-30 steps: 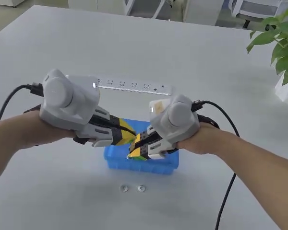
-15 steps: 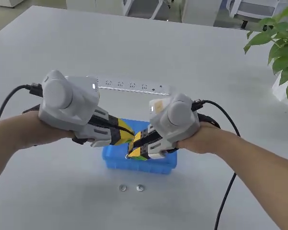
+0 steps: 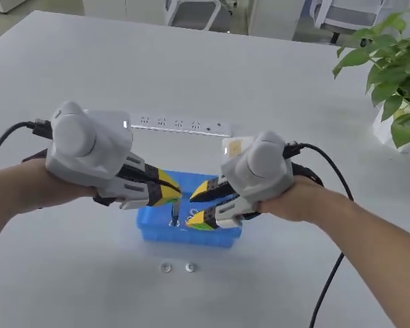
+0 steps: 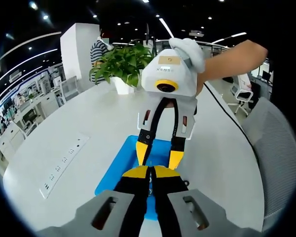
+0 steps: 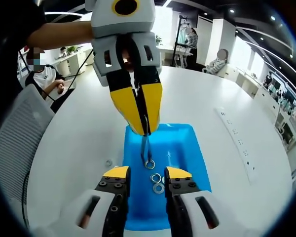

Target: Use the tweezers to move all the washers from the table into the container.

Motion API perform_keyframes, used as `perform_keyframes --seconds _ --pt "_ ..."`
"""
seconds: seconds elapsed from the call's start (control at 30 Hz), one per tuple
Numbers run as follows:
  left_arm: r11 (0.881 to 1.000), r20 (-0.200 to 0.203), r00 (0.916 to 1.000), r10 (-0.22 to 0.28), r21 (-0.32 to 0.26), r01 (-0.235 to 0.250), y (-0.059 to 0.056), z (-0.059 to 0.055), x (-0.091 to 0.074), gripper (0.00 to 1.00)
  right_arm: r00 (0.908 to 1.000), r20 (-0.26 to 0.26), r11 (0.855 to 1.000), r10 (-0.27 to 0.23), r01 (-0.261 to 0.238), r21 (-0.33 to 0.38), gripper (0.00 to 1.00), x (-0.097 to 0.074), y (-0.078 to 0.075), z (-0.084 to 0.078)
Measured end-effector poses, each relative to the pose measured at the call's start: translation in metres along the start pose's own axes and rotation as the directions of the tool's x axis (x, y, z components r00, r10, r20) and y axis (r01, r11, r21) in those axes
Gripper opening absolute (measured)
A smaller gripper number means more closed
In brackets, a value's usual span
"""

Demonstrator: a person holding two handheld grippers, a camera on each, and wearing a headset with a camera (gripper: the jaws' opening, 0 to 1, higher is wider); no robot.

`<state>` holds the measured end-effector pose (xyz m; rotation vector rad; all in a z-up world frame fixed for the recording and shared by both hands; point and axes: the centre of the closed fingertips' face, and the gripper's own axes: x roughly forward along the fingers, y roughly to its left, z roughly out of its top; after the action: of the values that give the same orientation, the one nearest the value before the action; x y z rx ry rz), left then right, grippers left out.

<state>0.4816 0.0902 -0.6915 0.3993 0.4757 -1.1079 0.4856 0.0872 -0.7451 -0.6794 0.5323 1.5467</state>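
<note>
Since a second ago the two tools have parted. Now my left tool (image 3: 167, 191) clenches the tweezers (image 3: 174, 217), tips down in the blue container (image 3: 150, 231), I judge to drop a washer (image 5: 149, 164); my right tool (image 3: 202, 204) hangs released beside it. Right gripper view reveals that washer at the tips; head view shows two washers (image 3: 166, 267) waiting on the surface (image 3: 294, 96).

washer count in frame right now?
5. Two washers on the table in front of the container, two lying inside it, one at the tip of the tweezers clamped in the left gripper. Others may be hidden.
</note>
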Motion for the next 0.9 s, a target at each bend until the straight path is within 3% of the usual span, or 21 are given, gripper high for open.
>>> perform_keyframes --seconds 0.27,0.63,0.9 --pt "1.000 0.012 0.9999 0.009 0.001 -0.009 0.001 0.006 -0.004 0.05 0.9965 0.020 0.994 -0.081 0.079 0.075 0.34 -0.030 -0.002 -0.010" --pt "1.000 0.010 0.9998 0.017 0.003 -0.017 -0.001 0.013 -0.013 0.05 0.9900 0.010 0.980 -0.140 0.138 0.147 0.44 -0.047 0.006 -0.029" --pt "0.999 0.013 0.9994 0.033 0.005 -0.033 -0.005 0.022 -0.024 0.05 0.9809 0.017 0.963 -0.194 0.187 0.196 0.53 -0.060 0.019 -0.034"
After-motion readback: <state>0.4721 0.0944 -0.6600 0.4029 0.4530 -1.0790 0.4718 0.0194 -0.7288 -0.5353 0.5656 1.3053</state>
